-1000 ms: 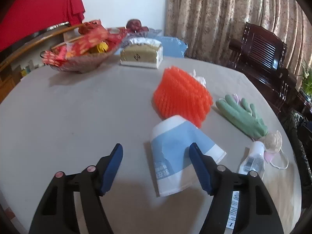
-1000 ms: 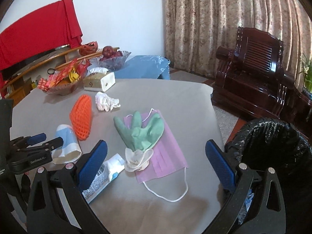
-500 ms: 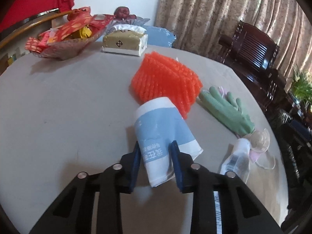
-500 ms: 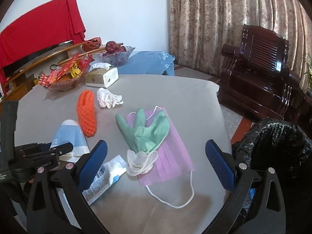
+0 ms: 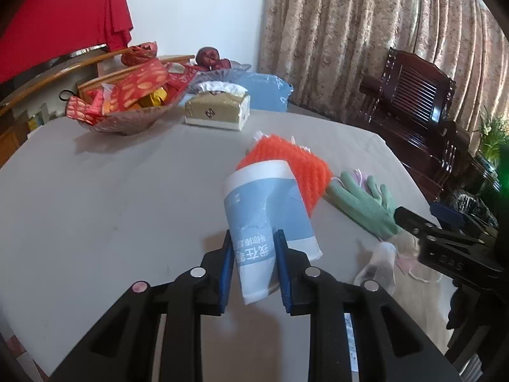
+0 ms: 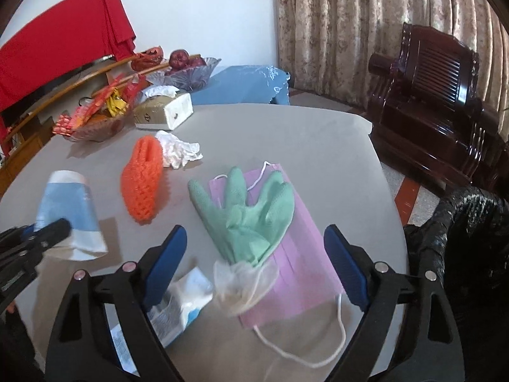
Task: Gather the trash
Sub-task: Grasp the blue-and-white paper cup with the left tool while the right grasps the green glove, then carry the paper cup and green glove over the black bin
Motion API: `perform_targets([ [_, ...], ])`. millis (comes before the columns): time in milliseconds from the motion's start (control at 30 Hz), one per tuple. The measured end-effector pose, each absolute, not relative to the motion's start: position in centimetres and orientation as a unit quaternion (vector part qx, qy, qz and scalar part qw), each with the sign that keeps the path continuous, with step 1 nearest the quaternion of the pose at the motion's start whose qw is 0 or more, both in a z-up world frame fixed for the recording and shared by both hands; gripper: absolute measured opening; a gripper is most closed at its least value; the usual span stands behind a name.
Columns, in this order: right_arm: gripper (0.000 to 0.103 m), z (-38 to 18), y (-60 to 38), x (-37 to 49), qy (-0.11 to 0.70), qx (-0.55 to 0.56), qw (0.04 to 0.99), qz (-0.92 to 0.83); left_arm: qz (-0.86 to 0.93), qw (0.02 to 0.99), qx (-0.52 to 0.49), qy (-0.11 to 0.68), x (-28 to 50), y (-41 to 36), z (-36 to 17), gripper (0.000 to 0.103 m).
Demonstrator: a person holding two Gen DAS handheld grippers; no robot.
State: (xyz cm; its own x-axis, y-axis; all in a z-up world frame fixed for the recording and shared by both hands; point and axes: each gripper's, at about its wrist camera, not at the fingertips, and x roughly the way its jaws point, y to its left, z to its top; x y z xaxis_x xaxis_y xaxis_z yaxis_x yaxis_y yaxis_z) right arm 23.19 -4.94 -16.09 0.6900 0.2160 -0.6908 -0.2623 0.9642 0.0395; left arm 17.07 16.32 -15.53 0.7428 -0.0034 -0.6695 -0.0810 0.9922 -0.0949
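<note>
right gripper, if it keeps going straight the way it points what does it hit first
Most likely the green glove lying on the pink face mask; its cuff sits between the closing jaws of the right gripper. Depth is uncertain.

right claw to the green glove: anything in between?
Nothing visible. The right claw is closing, its fingers either side of the green glove without touching. The glove lies on the pink mask, its cuff nearest the claw.

The blue-and-white paper cup (image 5: 268, 219) bears Chinese characters, "我在" legible.
</note>
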Motion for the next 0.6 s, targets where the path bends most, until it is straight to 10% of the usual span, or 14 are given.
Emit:
perform_targets([
  [300,0.082,-18.1,-3.8,26.0,0.422,-0.038,0.897,0.127,0.039,0.935,-0.045,0.35,19.1,16.6,-15.4,0.025],
  [467,0.037,-19.0,-3.5,26.4,0.449,-0.03,0.879,0.156,0.037,0.935,-0.04,0.35,18.9,16.4,-15.4,0.025],
  [600,0.029,-17.6,-4.0,25.7,0.433,-0.016,0.884,0.174,0.036,0.935,-0.041,0.35,18.6,16.3,-15.2,0.025],
])
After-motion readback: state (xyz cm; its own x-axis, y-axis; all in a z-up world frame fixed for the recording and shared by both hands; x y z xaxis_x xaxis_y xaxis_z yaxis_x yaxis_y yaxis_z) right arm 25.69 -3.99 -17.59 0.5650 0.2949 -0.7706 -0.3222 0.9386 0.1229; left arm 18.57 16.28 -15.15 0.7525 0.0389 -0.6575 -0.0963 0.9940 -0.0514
